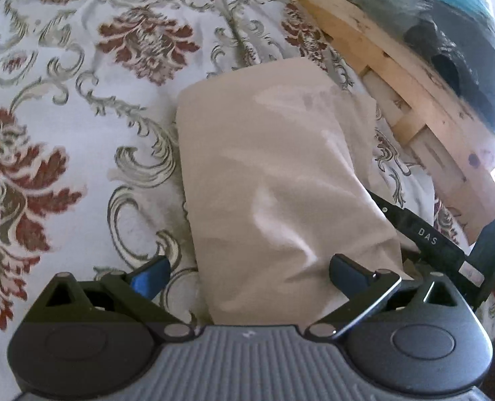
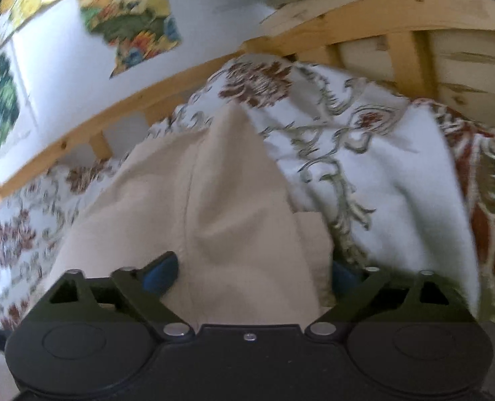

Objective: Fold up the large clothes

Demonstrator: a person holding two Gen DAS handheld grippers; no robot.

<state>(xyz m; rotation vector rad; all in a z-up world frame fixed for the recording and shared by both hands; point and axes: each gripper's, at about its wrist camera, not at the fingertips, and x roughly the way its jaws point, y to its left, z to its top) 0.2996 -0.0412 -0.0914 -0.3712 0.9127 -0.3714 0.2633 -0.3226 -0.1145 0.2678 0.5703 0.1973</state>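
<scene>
Left wrist view: a folded beige garment (image 1: 274,180) lies as a long rectangle on a bed covered by a white bedspread (image 1: 80,140) with red flowers and grey-green scrolls. The left hand-held gripper (image 1: 247,275) stands over the near end of the garment with its jaws spread wide; one blue-padded finger (image 1: 152,275) is over the bedspread just beside the cloth, the other over the cloth itself, and neither visibly presses it. The black body of the right hand-held gripper (image 1: 431,240) shows at the garment's right edge. A pale wooden bed frame (image 1: 414,93) runs along the far side.

Right wrist view: the right hand-held gripper (image 2: 254,272) has its jaws wide apart, the garment (image 2: 220,200) lying between them without being pinched. The bedspread (image 2: 381,173) bunches up at the right. Behind the wooden frame (image 2: 364,23), colourful pictures (image 2: 133,30) hang on a white wall.
</scene>
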